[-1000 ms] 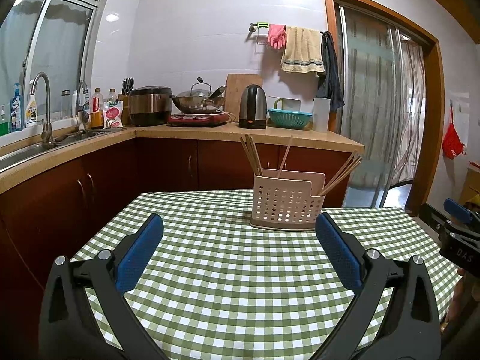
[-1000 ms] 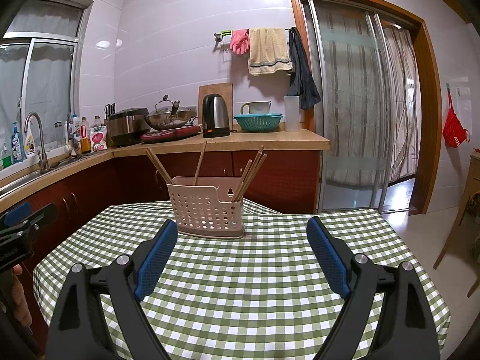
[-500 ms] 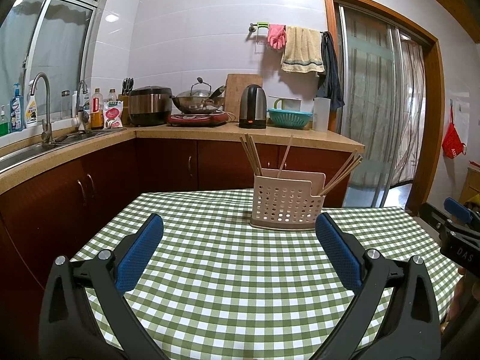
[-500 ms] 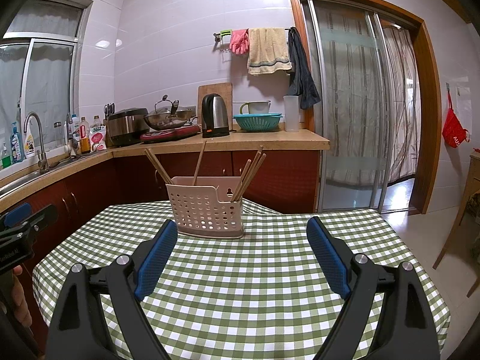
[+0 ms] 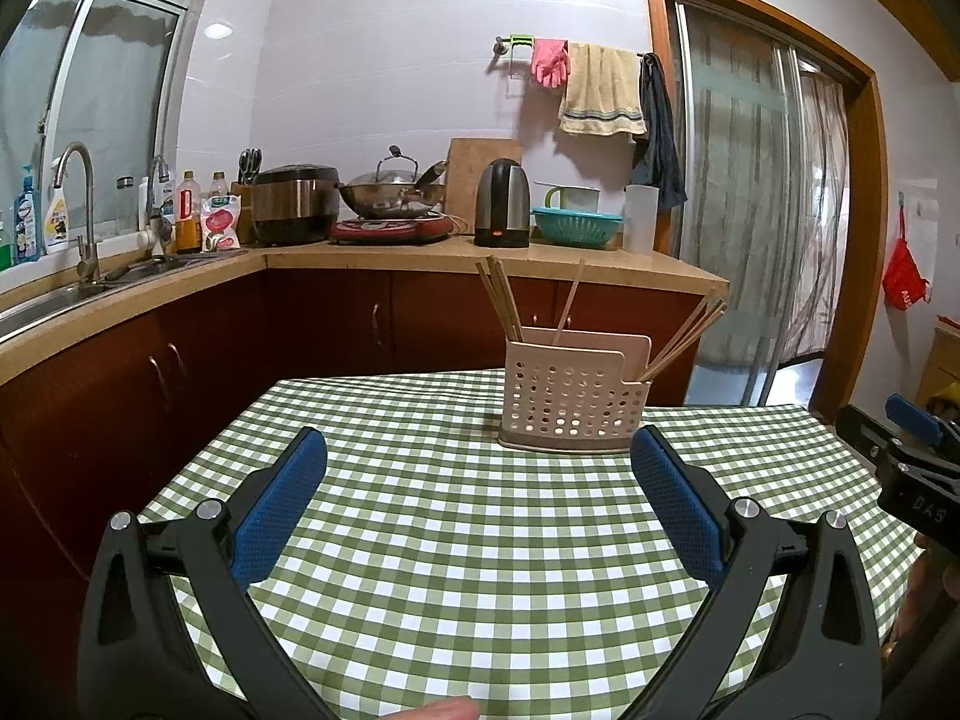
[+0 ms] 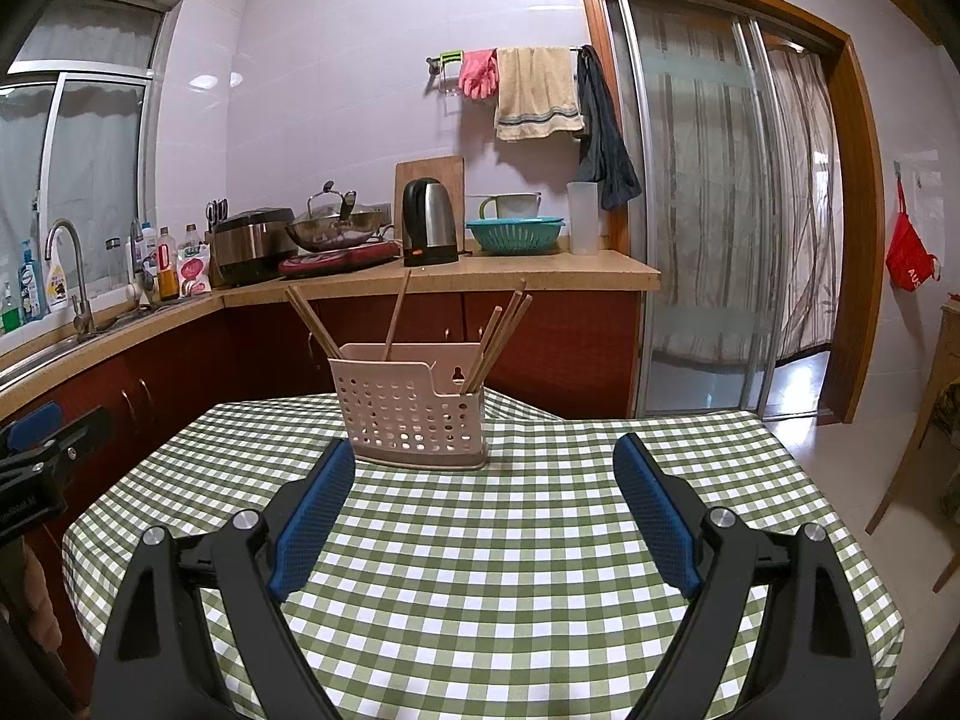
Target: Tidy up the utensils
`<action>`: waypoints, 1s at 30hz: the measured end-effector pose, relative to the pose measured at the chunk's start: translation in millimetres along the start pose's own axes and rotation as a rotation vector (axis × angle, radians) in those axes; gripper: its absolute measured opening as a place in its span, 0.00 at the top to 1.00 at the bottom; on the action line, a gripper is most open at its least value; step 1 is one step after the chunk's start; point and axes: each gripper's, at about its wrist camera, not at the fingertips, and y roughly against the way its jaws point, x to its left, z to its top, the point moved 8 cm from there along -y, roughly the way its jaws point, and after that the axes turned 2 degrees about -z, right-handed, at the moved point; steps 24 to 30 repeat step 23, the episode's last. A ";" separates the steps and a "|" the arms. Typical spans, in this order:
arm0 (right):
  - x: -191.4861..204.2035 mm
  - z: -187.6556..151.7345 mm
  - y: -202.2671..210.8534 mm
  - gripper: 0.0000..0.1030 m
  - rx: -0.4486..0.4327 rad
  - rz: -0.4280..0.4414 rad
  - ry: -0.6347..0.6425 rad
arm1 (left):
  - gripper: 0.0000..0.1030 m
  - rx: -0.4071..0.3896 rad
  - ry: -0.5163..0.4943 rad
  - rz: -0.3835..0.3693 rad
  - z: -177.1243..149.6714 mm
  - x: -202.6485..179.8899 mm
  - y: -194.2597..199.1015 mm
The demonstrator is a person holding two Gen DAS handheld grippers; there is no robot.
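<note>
A beige perforated utensil holder (image 5: 573, 399) (image 6: 411, 414) stands upright on the far part of a green-checked tablecloth (image 5: 480, 528) (image 6: 510, 540). Several wooden chopsticks (image 5: 503, 303) (image 6: 498, 336) lean out of its compartments, some left, some right. My left gripper (image 5: 479, 450) hovers open over the cloth, short of the holder, nothing between its blue pads. My right gripper (image 6: 483, 462) is open too, with the holder just beyond its left finger (image 6: 312, 510). Each gripper shows at the edge of the other's view.
A kitchen counter (image 5: 480, 258) runs behind the table with a kettle (image 5: 503, 201), wok, rice cooker and teal basket (image 5: 576, 227). A sink and tap (image 5: 78, 210) lie at the left. A sliding glass door (image 6: 720, 210) is at the right.
</note>
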 end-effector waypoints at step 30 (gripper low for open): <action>-107.7 -54.7 -163.6 0.17 0.256 -0.169 -0.109 | 0.04 0.282 0.034 0.101 -55.7 73.5 -187.1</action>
